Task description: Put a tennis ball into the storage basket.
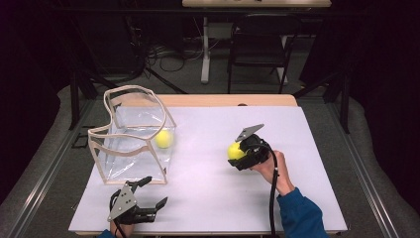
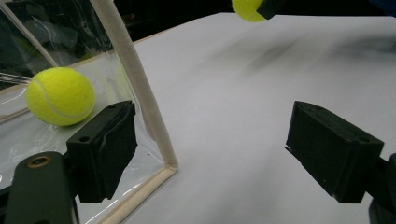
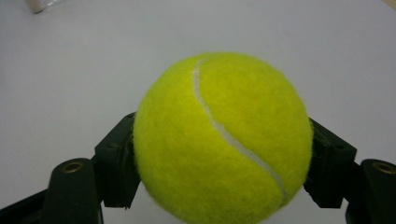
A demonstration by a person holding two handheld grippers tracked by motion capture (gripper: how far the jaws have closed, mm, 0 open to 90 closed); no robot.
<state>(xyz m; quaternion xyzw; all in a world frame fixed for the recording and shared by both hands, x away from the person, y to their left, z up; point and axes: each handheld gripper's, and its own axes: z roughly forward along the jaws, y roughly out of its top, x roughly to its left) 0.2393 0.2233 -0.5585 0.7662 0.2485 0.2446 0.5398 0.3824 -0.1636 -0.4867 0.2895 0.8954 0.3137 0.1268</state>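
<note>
Right gripper (image 1: pixel 236 154) is clamped on a tennis ball (image 1: pixel 236 150), lifted clear for carrying toward the clear bag (image 1: pixel 132 135) at nine o'clock; left gripper (image 1: pixel 153 192) waits, jaws apart

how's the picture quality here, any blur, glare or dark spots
High view: white table cover brightly lit, room behind very dark. Left gripper view: glare on the clear bag, streaky blur across the table. Right gripper view: held tennis ball sharp, its edges slightly soft.
</note>
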